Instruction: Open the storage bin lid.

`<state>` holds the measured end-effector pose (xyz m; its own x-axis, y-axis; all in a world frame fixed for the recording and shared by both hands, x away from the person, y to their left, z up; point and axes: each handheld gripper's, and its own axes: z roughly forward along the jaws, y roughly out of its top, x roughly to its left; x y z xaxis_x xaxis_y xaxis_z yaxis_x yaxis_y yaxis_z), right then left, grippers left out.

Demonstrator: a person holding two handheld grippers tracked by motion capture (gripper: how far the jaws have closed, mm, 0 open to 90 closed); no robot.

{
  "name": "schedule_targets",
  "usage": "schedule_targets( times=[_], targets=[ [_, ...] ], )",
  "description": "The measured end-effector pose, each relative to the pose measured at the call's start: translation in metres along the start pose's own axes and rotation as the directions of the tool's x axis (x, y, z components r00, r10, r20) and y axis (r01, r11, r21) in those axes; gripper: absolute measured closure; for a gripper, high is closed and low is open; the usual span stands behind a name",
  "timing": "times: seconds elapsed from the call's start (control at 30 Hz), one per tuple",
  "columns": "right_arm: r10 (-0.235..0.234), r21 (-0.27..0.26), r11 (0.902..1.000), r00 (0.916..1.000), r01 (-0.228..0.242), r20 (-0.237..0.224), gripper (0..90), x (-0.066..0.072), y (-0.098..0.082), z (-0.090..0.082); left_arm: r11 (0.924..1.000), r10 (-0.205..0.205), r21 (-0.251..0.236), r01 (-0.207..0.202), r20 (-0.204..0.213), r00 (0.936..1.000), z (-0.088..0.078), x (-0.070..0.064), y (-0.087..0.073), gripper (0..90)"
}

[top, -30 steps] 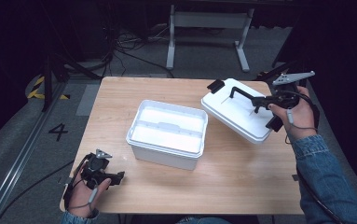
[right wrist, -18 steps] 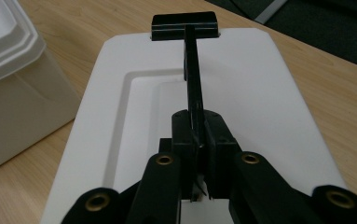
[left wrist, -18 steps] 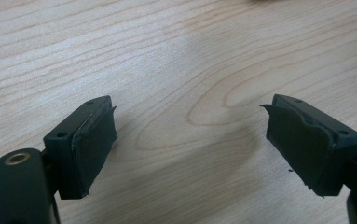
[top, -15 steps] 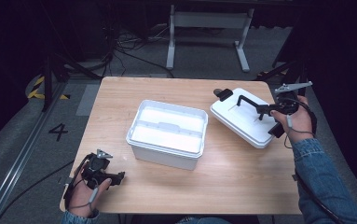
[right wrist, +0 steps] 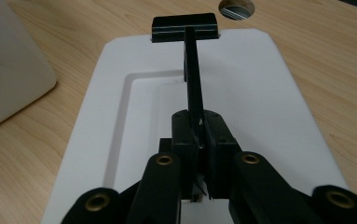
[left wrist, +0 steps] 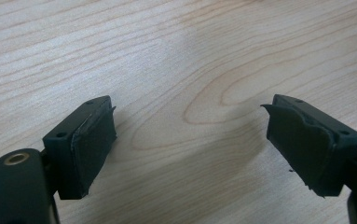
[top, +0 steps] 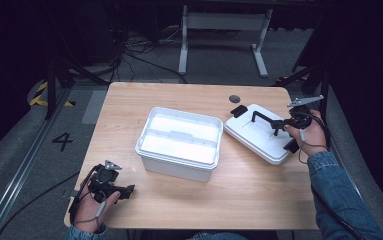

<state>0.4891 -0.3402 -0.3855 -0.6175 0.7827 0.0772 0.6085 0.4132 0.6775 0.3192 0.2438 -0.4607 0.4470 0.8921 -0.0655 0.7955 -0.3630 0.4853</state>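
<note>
Lid (top: 261, 137), white, with black handle (right wrist: 194, 88): flat on the wooden table (top: 259, 200). Right gripper (right wrist: 199, 149): jaws clamped on the handle, whose bar runs straight ahead from them to a black latch (right wrist: 184, 26). Open white bin (top: 179, 142): just beyond the lid's far side from that gripper. Left gripper (left wrist: 190, 144): jaws spread wide, holding nothing, bare tabletop between them.

Lighting: bright overhead on my counter (top: 259, 200); dark surround. Glare: white bin (top: 179, 140) interior washed out. Shadows: soft, beneath my left claw (left wrist: 190, 140). Focus: high view slightly soft; my right claw (right wrist: 199, 154) blurs at the bottom edge.
</note>
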Motion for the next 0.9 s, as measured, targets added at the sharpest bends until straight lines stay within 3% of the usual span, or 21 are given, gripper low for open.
schedule_targets(
  times=[0.5,0.9],
  targets=[
    [0.019,0.0,0.9998,0.9997,-0.019,-0.018,84.9,-0.001,-0.012,0.013,1.0,0.001,-0.001,-0.001,-0.005,1.0,0.001,0.0,0.0,16.0],
    [0.064,0.032,0.9975,0.9972,-0.063,-0.038,84.7,-0.005,-0.024,0.022,1.0,0.0,0.0,0.0,-0.004,1.0,0.0,0.0,0.0,16.0]
  ],
)
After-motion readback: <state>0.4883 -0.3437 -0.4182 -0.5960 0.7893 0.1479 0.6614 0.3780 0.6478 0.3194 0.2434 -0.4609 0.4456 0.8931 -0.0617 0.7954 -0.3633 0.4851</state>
